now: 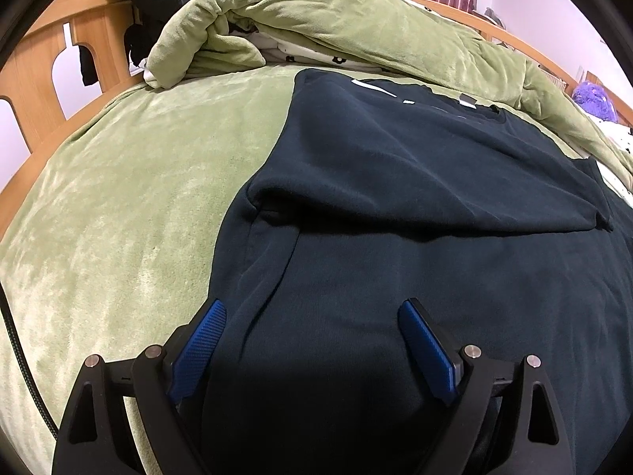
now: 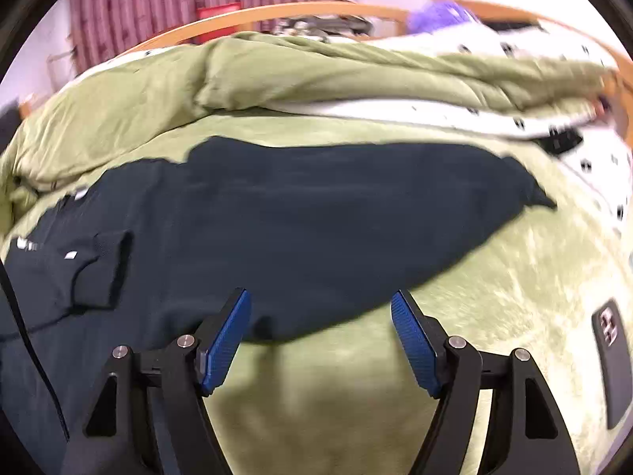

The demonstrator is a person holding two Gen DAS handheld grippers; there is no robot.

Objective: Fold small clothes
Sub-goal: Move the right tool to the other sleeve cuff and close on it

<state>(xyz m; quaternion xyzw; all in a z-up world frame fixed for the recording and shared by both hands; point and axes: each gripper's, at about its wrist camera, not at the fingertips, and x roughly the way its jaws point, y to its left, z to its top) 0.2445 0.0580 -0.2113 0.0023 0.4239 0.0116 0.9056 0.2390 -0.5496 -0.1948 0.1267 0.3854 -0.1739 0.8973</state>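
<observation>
A dark navy sweatshirt (image 1: pixel 395 182) lies spread on a green plush blanket (image 1: pixel 130 206), with one sleeve folded across its body. My left gripper (image 1: pixel 312 316) is open, its blue pads (image 1: pixel 205 340) straddling the garment's near left part. In the right wrist view the same sweatshirt (image 2: pixel 300 213) stretches across the bed, its sleeve reaching right. My right gripper (image 2: pixel 320 308) is open and empty, hovering over the sleeve's lower edge and the blanket (image 2: pixel 494 285).
A bunched green duvet (image 1: pixel 316 19) with white patterned lining lies at the back. A wooden bed frame (image 1: pixel 39 71) rises at the left with black clothes hung on it. A dark phone-like device (image 2: pixel 613 356) lies on the blanket at the right.
</observation>
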